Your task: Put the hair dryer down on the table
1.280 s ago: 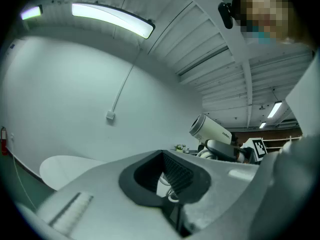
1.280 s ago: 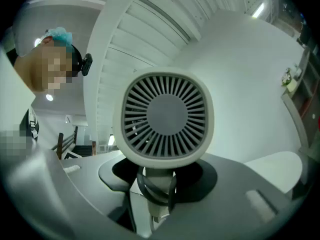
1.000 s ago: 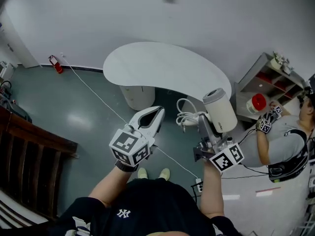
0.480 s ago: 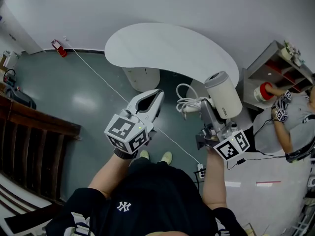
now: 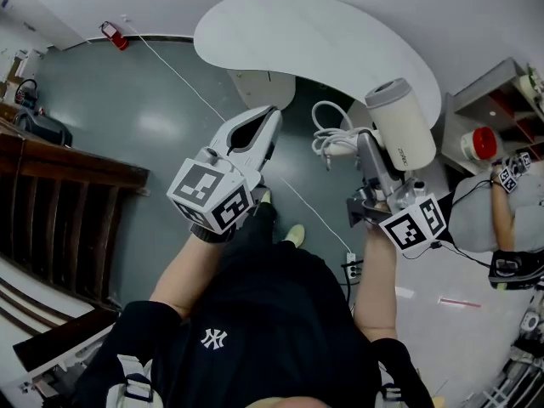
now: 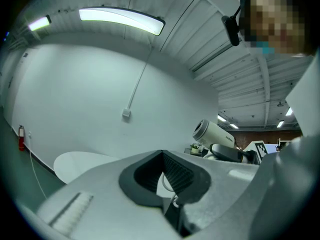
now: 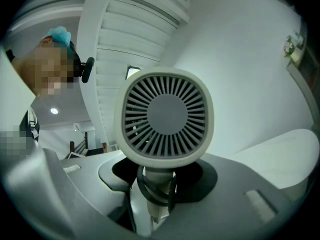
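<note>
room: grey-green floor (image 5: 161, 117), white wall (image 5: 442, 7) on the far side, dark wooden railing (image 5: 59, 177) at left, a shelf (image 5: 500, 82) at far right.
table: white curved top (image 5: 297, 32), on the far side of both grippers.
hair dryer: cream barrel (image 5: 401, 126), held in the air, not on the table. from the head view it overlaps the table's near right edge. handle points down into the right gripper, and the rear grille faces that gripper's camera.
cord: white bunched loops (image 5: 330, 143), hanging just left of the dryer's handle, between the two grippers.
right gripper: (image 5: 371, 158) clamped on the dryer's handle. a dark band loops the handle at the jaws.
left gripper: (image 5: 269, 116) jaw tips meet, nothing in the hollow between the pads. it sits left of the dryer, apart from it.
other: red fire extinguisher (image 5: 113, 34) by the far wall. a second person (image 5: 501, 219) at right, near the shelf.
</note>
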`<state>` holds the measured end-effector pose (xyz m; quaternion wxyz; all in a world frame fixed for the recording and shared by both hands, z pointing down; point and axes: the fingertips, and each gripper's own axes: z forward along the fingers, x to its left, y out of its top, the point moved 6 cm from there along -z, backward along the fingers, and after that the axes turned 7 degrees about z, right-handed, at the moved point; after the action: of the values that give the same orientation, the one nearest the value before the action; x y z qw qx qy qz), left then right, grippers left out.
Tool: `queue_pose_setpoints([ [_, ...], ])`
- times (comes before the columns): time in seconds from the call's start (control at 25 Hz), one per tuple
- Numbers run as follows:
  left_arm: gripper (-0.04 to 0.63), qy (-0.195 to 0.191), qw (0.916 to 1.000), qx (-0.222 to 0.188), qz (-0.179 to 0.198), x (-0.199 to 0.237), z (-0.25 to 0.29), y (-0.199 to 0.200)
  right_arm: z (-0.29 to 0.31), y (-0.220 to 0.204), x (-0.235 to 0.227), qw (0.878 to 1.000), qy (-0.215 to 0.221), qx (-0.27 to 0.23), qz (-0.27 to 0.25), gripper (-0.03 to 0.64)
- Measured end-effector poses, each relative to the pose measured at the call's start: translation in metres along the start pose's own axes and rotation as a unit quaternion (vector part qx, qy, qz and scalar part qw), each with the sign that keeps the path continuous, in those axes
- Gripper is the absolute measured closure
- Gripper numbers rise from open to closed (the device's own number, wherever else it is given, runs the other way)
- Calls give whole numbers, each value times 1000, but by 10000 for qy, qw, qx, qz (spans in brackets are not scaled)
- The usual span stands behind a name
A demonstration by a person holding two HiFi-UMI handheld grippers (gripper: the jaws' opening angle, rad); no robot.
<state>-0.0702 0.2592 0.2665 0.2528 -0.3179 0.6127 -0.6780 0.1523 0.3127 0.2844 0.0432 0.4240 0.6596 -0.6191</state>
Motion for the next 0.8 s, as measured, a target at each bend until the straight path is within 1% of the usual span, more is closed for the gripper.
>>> queue_pose_setpoints([
  [0.16, 595, -91, 9999, -75, -86, 21, 12, -2, 25, -3, -10, 10000, -2, 65, 10, 403],
  [0.32, 595, -137, 9997, -107, -140, 55, 27, -3, 59, -11, -22, 9999, -102, 135, -14, 403],
  [0.44, 595, -199, 9996, -73, -177, 87, 47, -5, 91, -15, -37, 9997, -185, 161, 5, 403],
  [0.64, 595, -331, 9992, -5, -208, 156, 87, -3, 162, -24, -65, 9994, -238, 188, 172, 403],
  [0.8, 595, -403, 9990, -13, -194, 167, 94, -11, 168, -29, -74, 9990, -311, 194, 272, 403],
])
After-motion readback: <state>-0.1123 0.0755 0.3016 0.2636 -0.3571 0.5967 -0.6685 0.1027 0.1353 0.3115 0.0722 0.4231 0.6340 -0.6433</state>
